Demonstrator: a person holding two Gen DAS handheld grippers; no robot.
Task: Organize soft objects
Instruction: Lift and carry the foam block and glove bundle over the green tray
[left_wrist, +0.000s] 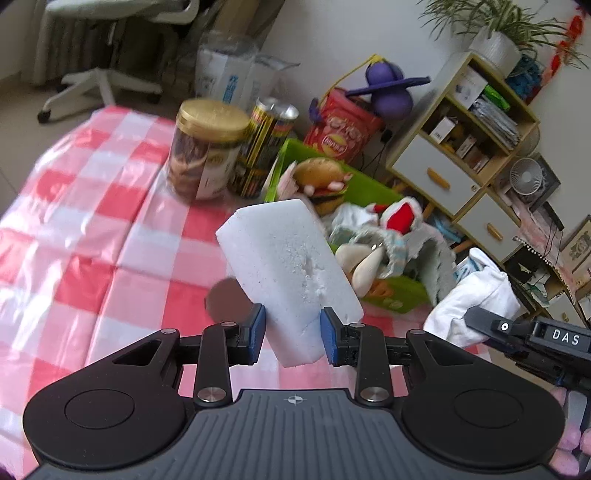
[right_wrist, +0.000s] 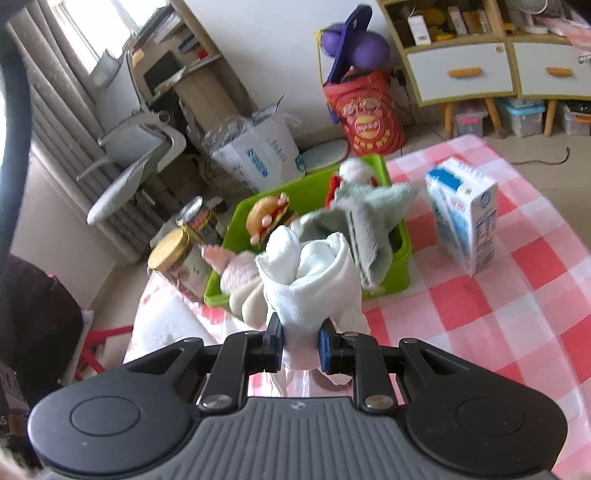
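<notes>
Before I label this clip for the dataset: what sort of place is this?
Probably a lived-in home room: a table under a checked cloth, a desk chair by a window, a cluttered shelf cabinet with a potted plant.

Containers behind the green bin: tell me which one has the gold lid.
The clear jar holding brown contents has the gold screw lid. The striped can beside it has a silver metal top, and the milk carton is blue-and-white cardboard.

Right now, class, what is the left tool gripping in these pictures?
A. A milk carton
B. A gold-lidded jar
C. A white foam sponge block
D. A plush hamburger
C: the left tool has its blue pads pressed on both sides of the white sponge block, held up above the checked tablecloth, while the right tool holds a white cloth.
</notes>
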